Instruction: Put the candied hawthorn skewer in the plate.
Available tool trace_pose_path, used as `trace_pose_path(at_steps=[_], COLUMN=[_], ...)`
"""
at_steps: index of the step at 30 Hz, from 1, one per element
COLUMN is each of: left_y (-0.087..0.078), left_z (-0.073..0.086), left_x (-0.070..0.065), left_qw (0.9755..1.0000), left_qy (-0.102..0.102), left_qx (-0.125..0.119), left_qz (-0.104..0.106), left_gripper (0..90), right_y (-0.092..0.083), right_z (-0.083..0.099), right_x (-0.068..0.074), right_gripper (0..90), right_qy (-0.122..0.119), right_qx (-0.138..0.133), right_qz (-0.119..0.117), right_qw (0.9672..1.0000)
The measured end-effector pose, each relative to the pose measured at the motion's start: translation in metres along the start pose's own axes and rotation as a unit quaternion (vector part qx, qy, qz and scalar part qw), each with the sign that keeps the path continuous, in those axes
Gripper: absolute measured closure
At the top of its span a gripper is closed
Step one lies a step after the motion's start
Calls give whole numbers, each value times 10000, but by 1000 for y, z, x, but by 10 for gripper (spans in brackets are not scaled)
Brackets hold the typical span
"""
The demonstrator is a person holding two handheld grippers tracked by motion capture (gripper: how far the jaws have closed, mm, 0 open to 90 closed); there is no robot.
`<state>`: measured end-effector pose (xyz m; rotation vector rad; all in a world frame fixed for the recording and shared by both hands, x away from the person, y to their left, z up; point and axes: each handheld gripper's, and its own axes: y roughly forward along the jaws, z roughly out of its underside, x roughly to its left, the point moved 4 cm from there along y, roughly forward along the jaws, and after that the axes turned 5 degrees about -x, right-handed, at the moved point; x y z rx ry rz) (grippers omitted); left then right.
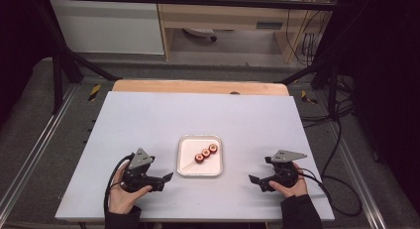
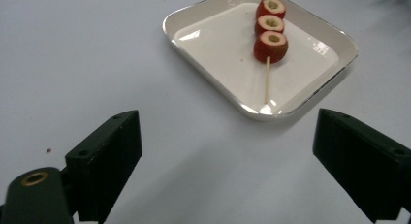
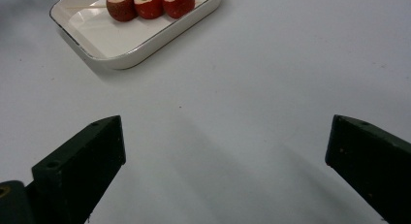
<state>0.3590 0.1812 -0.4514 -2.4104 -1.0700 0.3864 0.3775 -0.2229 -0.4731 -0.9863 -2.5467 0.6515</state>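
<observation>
Tongs on the left (image 1: 168, 178) stood wide w/ nothing between, just left of the white rounded-square ceramic tray (image 1: 185, 162) mid-tabletop (image 1: 148, 120). In it lay the thin wooden skewer w/ three red cored fruit pieces (image 1: 205, 152). Step looked like release & pull-back; next move prob. needs a fresh approach to the stick end. Right tongs (image 1: 255, 180) also wide, empty. Left gripper view showed the bare stick's length (image 2: 267, 78); the right gripper view showed the fruit side-on (image 3: 149, 4).

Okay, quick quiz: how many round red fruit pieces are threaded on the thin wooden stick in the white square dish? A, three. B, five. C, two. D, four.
A: three round red fruit pieces with hollowed tops sit in a row on the thin wooden stick, which lies in the white square dish on the pale table.
</observation>
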Motion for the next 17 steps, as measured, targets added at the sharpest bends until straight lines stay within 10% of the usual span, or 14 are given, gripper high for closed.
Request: trace_pose_path(at_steps=[17], left_y=[-10], left_z=[22], left_x=[17], left_qw=[9997], left_qy=[-227], left_qx=[-69], left_qz=[-89], left_gripper=[69], right_y=[-1], right_z=[3], right_x=[2], right_gripper=[8], right_qy=[-16], right_qx=[43], right_qz=[-26], right_qw=[10000])
